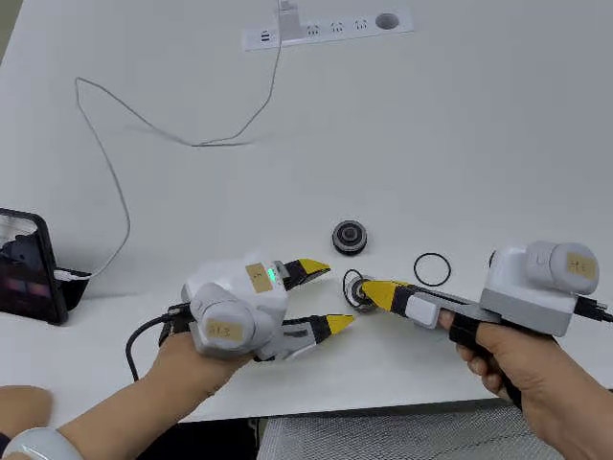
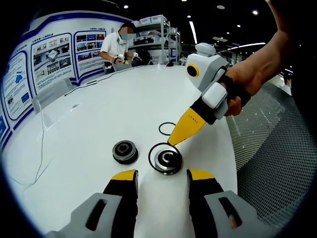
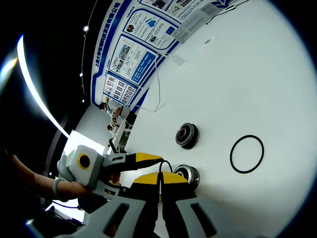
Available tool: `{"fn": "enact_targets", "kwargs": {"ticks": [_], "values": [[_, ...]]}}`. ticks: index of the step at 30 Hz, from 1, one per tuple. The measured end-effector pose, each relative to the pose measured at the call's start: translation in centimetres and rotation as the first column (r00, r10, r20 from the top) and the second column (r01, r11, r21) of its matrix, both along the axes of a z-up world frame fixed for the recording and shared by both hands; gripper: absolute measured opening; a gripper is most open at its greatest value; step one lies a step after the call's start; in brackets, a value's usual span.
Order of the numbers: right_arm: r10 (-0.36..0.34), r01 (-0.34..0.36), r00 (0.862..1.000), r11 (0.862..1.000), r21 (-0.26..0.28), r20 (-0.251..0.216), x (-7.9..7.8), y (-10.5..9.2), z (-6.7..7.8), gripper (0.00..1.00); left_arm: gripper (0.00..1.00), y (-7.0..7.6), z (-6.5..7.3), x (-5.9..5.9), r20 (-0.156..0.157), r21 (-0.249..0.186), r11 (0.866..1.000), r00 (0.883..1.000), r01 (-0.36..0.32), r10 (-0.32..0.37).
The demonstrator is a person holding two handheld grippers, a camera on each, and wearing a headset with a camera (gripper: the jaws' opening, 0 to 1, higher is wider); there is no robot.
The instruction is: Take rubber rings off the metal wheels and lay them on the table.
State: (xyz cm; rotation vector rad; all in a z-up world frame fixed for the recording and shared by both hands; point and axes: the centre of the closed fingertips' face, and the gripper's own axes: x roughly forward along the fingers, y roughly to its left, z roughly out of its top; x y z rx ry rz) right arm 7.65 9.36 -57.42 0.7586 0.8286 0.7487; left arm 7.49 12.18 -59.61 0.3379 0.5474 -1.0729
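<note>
As far as the desk (image 1: 460, 144) shows, the job stands partway through. Toward the near edge, left of centre, the left gripper (image 1: 326, 295) hovers with its yellow-tipped jaws spread wide and holding nothing, aimed at the near wheel (image 2: 167, 159) just ahead of its tips. That wheel's rim shows bare metal, and its rubber ring (image 2: 149, 157) sits loose around it, off its seat by the look of it but not yet clear of the wheel. A little nearer the far edge stands the second wheel (image 1: 350, 237). Its rim looks dark, so I judge it probably wears a ring that is yet to come off, though it is too small to be sure. Right of both wheels a freed ring (image 1: 415, 269) lies flat on the desk, apart from everything, which makes one done. Rightmost, the right gripper (image 1: 369, 289) points in from the near right corner, jaws pressed together, tip at the loose ring's edge. The right gripper view shows a black strand rising between the tips, so it appears to pinch that ring. What remains is to lift this ring away and lay it down, then the second wheel.
</note>
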Motion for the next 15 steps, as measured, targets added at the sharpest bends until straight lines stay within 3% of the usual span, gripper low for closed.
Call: {"fn": "enact_targets", "kwargs": {"ticks": [10,15], "values": [[-0.031,0.03,0.999,0.999,0.031,0.012,0.5,-0.6,1.5,0.02,0.44,0.8,0.0,0.2,0.0,-0.013,0.999,0.999,-0.032,0.032],[-0.06,0.059,0.998,0.998,0.033,0.025,0.9,-1.9,1.9,0.02,0.46,1.1,0.3,0.5,0.007,-0.024,0.998,0.999,-0.053,0.053]]}}
